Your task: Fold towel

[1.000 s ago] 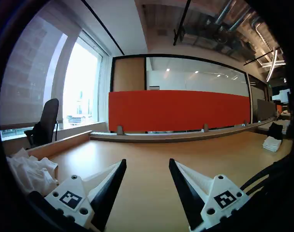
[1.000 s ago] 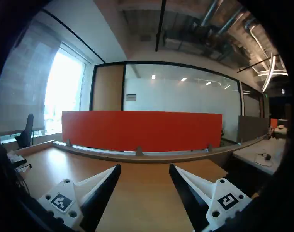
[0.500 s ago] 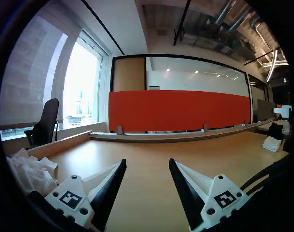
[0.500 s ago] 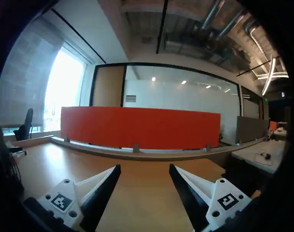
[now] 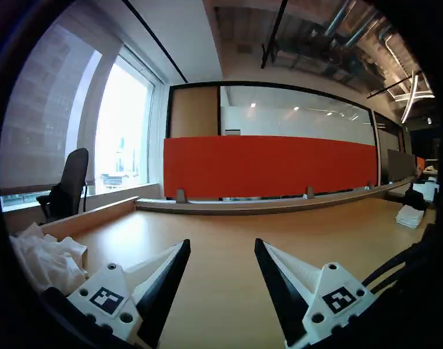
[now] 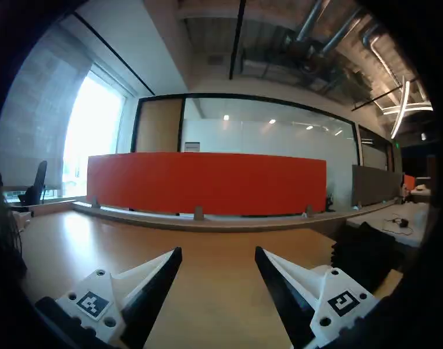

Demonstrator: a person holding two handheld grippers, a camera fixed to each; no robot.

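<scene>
In the left gripper view a crumpled pile of white towels (image 5: pixel 46 262) lies at the table's left edge, just left of my left gripper (image 5: pixel 221 250), which stands open over bare wood. A small folded white towel (image 5: pixel 408 216) rests far off at the right, with a dark object behind it. In the right gripper view my right gripper (image 6: pixel 218 256) is open above the wooden table (image 6: pixel 221 262) with nothing between its fingers.
A long red divider panel (image 5: pixel 268 166) runs along the table's far edge. An office chair (image 5: pixel 67 189) stands by the window at the left. In the right gripper view a black object (image 6: pixel 364 259) sits at the right, and a white desk (image 6: pixel 404 215) lies beyond.
The left gripper has stayed still. The right gripper's view has lowered and shifted, bringing the black object at the right into view; both grippers remain open.
</scene>
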